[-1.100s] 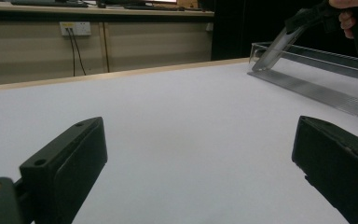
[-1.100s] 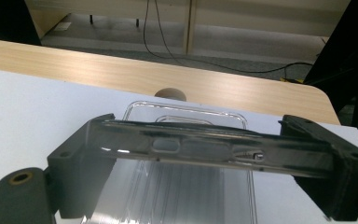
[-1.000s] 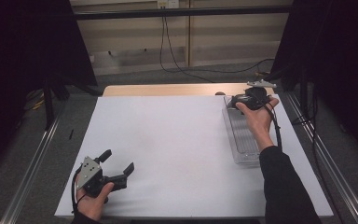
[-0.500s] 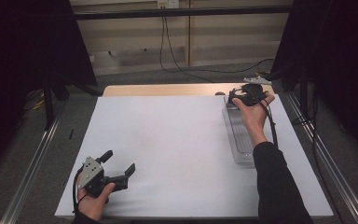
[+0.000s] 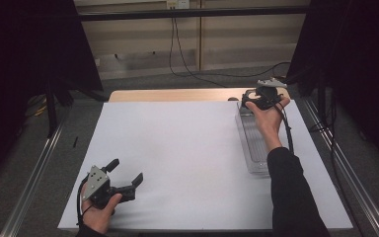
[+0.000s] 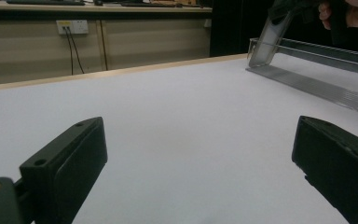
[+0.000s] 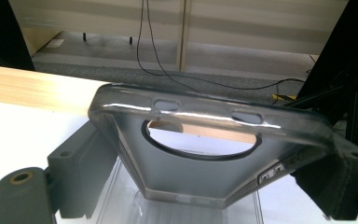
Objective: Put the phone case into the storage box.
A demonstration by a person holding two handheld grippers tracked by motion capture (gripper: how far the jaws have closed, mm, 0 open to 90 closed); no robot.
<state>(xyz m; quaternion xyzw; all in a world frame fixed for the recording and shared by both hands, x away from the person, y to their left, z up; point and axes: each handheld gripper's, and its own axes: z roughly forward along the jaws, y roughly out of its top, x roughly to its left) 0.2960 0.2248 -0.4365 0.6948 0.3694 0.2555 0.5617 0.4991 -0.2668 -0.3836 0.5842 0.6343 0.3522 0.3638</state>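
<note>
The right gripper (image 5: 255,100), clamped on our clear phone case (image 7: 205,149), has carried it farther up over the tray's (image 5: 256,148) far end, so we're lifting it out, while our left gripper (image 5: 126,174) rests with its jaws apart near the table's (image 5: 187,148) front edge.

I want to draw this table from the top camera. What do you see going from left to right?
Left claw in a hand, low at the near edge → bare white table → clear plastic tray → right claw gripping a clear phone case at the tray's far end.

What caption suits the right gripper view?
Right gripper clamps a clear phone case above a transparent tray.
</note>
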